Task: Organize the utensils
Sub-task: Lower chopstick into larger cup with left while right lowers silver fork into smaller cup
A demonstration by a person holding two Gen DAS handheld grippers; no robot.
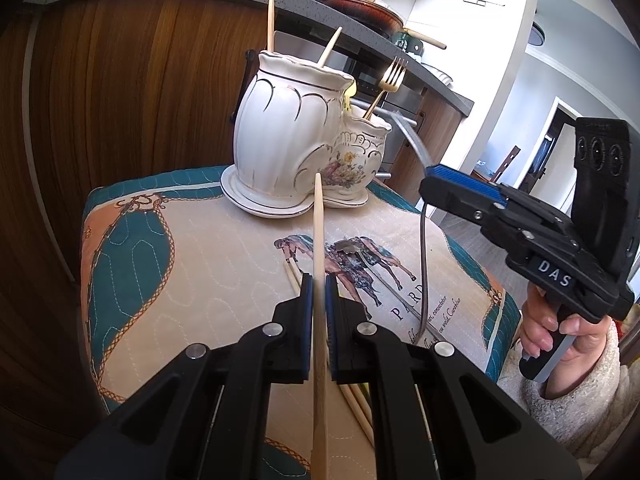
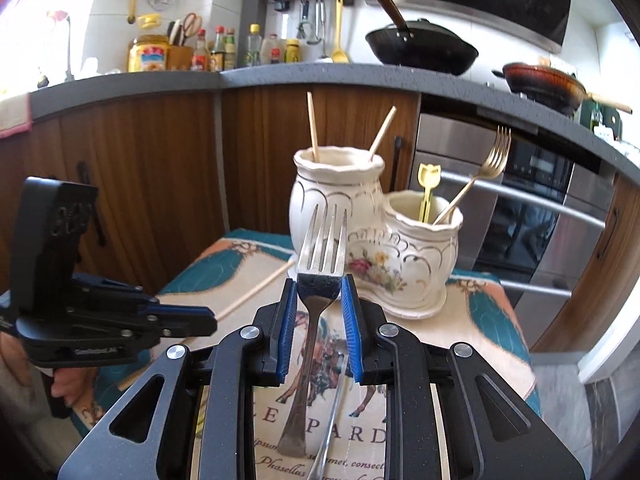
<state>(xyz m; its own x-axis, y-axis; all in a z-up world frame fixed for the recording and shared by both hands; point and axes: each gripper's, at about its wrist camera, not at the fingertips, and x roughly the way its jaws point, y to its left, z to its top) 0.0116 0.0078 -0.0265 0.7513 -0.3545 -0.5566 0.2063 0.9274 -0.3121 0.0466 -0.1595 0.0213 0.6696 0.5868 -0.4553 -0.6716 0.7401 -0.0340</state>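
A white ceramic holder point(image 1: 296, 140) with a tall pot point(image 2: 336, 188) and a low pot point(image 2: 420, 232) stands at the far end of the cloth. Two chopsticks lean in the tall pot. A gold fork point(image 2: 480, 184) and a yellow spoon point(image 2: 428, 184) stand in the low one. My left gripper point(image 1: 319, 280) is shut on a wooden chopstick point(image 1: 318, 220) that points at the holder. My right gripper point(image 2: 320, 280) is shut on a silver fork point(image 2: 322, 240) just below its tines, with the handle hanging down. It hovers to the right of the holder point(image 1: 430, 172).
Loose chopsticks point(image 1: 291, 274) and a silver utensil handle point(image 2: 332, 412) lie on the printed cloth point(image 1: 200, 248) of the small table. Wooden cabinets point(image 1: 140, 100), an oven point(image 2: 520, 220) and a counter with pans point(image 2: 420, 48) stand close behind.
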